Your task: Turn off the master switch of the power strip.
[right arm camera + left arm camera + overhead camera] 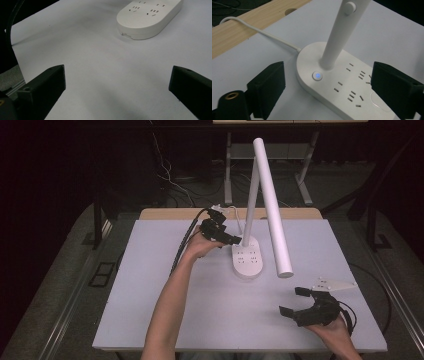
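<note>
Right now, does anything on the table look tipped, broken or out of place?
Nothing stands out. The lamp stands upright on its base, its cord running off the table's far edge, its button glowing blue. No spill or damage shows.

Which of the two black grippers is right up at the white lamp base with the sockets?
The left gripper, at the base's far end beside the white lamp stem. The right gripper sits apart near the table's front edge.
</note>
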Motion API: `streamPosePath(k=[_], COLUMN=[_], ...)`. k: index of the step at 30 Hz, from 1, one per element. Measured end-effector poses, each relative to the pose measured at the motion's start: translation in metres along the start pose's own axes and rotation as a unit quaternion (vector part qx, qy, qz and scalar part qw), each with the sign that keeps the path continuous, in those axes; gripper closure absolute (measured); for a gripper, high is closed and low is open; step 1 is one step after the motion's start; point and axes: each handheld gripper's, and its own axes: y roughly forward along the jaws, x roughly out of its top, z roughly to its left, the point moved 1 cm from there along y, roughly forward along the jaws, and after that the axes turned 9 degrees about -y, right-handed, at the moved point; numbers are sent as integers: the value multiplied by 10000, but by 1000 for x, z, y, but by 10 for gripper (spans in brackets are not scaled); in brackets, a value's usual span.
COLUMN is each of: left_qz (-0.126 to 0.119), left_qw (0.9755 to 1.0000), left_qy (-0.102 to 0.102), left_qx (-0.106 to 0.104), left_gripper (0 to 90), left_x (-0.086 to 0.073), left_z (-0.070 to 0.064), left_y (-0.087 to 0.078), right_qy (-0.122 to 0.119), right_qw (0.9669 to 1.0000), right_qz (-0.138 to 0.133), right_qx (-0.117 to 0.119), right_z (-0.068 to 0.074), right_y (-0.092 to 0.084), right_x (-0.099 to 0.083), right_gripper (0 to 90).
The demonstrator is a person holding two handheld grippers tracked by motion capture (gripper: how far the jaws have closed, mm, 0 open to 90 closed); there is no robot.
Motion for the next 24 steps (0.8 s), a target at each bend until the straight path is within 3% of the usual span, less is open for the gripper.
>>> streamPosePath(k=[1, 4, 11, 13, 14, 15, 18, 24], left_qz=[161, 89, -5, -12, -7, -19, -77, -110], left_qw=[9998, 9998, 9989, 9986, 9981, 9979, 9966, 9951], left_qy=[70, -128, -364, -444, -538, -579, -757, -917], left_qx=[19, -92, -302, -279, -315, -304, -320, -364], left_gripper=[157, 221, 397, 521, 521, 588, 647, 792], left_x=[0, 0, -1, -2, -3, -3, -5, -7], left_z=[2, 3, 5, 6, 7, 9, 13, 18], left_y=[-1, 2, 10, 13, 14, 15, 17, 21], right_qy=[6, 5, 19, 14, 14, 8, 8, 20], right_qw=[10000, 10000, 10000, 10000, 10000, 10000, 10000, 10000], right_qz=[-5, 4, 35, 15, 15, 16, 24, 31], right_qx=[1, 15, 1, -3, -3, -2, 2, -6], right_z=[0, -1, -1, -1, -1, -2, -1, -2], right_y=[0, 0, 0, 0, 0, 0, 0, 0], right_x=[0, -1, -1, -2, -2, -2, -2, -3], right_gripper=[1, 1, 1, 1, 1, 1, 1, 1])
